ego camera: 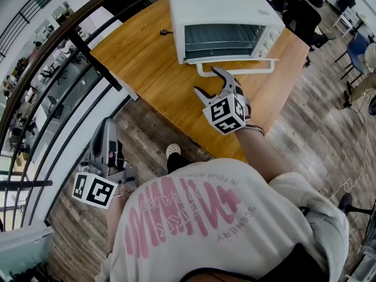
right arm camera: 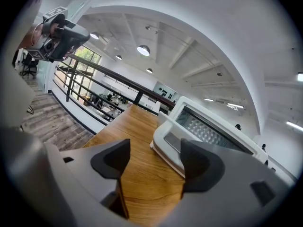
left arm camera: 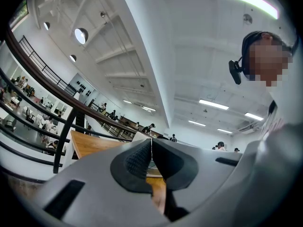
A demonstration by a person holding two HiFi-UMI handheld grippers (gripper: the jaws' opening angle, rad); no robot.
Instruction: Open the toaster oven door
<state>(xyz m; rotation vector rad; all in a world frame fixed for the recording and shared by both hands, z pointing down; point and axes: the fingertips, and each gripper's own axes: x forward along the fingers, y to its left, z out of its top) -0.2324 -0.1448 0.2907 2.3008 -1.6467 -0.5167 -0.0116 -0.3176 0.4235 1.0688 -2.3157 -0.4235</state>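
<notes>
Both grey: left tool (left arm camera: 151,157) pressed together; right tool (right arm camera: 154,162) apart near boxy white toaster oven (ego camera: 223,7).

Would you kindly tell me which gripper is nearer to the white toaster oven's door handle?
Right. The right gripper hovers just before the white door handle, fingers apart and empty; the left gripper hangs low beside the person, off the wooden table.

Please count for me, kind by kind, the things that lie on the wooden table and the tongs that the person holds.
Toaster oven: 1
Small dark object: 1
Tongs: 2 (left tongs, right tongs)
Total: 4
</notes>
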